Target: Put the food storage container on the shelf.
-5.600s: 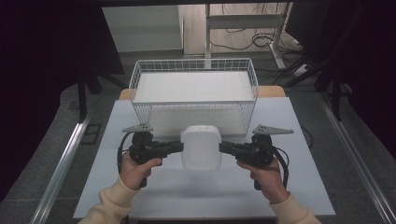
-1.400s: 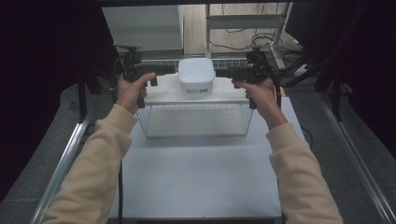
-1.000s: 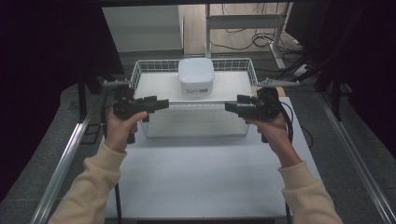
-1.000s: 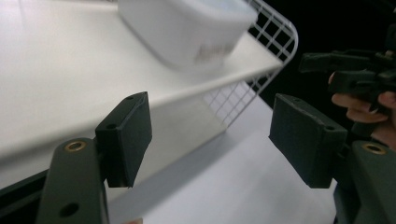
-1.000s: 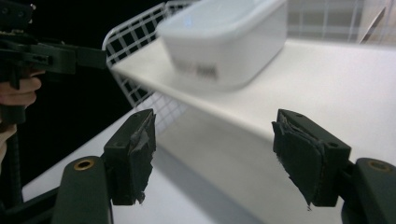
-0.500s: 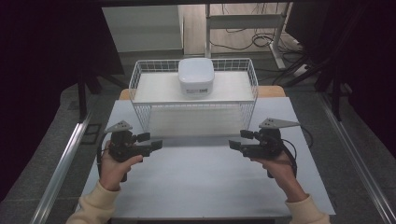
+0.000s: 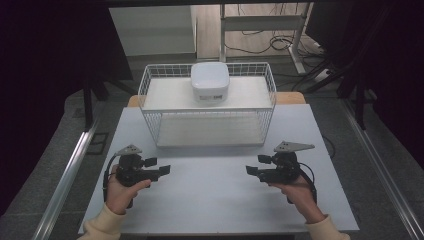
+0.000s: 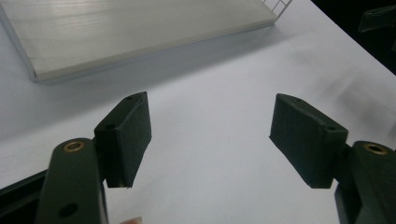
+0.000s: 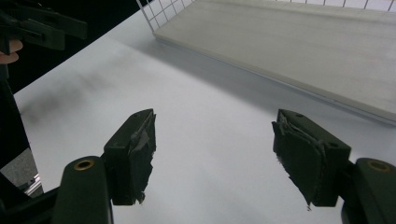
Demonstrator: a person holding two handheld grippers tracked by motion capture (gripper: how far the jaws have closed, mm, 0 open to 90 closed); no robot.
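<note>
Your left gripper (image 7: 161,170) and right gripper (image 7: 251,170) hover with jaws wide and empty above the bare white table (image 7: 210,200). Ahead, well beyond both, the white box (image 7: 210,81) sits inside the wire basket (image 7: 150,82); keep both grippers low and apart, clear of it.

Your table (image 7: 215,200): matt white, smooth, looks like laminate. Rack (image 7: 150,125) is thin white-coated wire mesh w/ pale matt boards as shelves; the lower board (image 9: 299,42) shows faint streaky grain. Box (image 7: 210,81) on top: smooth white plastic, slight sheen. Your left gripper (image 8: 210,140) has matt black pads, clean-edged; the right gripper (image 9: 212,156) has pads w/ torn, ragged black tape. Brass-look rivets on both. Your sleeves (image 7: 107,225) are soft cream cloth.
</note>
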